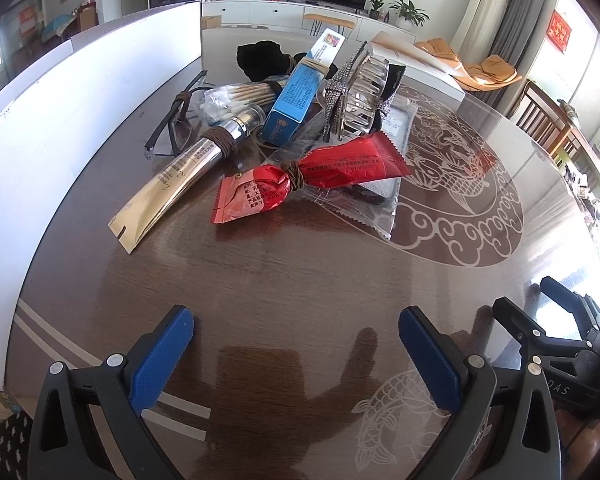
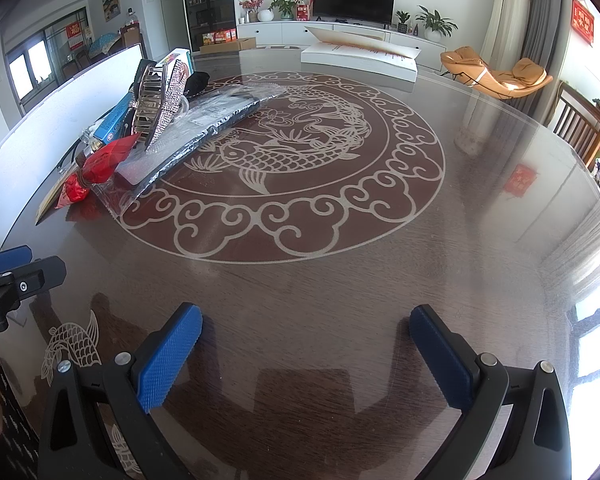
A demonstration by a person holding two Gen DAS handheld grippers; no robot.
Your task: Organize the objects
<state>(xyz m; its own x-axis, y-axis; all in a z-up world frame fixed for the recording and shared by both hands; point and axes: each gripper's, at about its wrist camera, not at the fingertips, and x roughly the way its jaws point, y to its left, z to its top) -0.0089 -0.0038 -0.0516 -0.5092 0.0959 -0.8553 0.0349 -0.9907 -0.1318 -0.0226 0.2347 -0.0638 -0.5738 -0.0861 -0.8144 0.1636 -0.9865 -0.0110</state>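
Observation:
A heap of small items lies on the dark round table point(image 1: 300, 280). Nearest is a red snack packet point(image 1: 312, 176) cinched by a brown hair tie, beside a gold and silver tube point(image 1: 180, 176) with another tie. Behind them are a blue box point(image 1: 296, 96), cotton swabs point(image 1: 240, 94), glasses point(image 1: 172, 128), a rhinestone hair claw point(image 1: 356, 96) and a clear plastic bag point(image 1: 364, 196). My left gripper point(image 1: 296, 348) stands open, short of the packet, holding nothing. My right gripper point(image 2: 306, 348) is open over bare table, with the heap point(image 2: 156, 120) to its far left.
A white board point(image 1: 80, 112) rises along the table's left edge. A white box point(image 2: 360, 60) with an open book sits at the far side. The right gripper's body point(image 1: 560, 336) shows at the left view's right edge. Chairs stand at the right.

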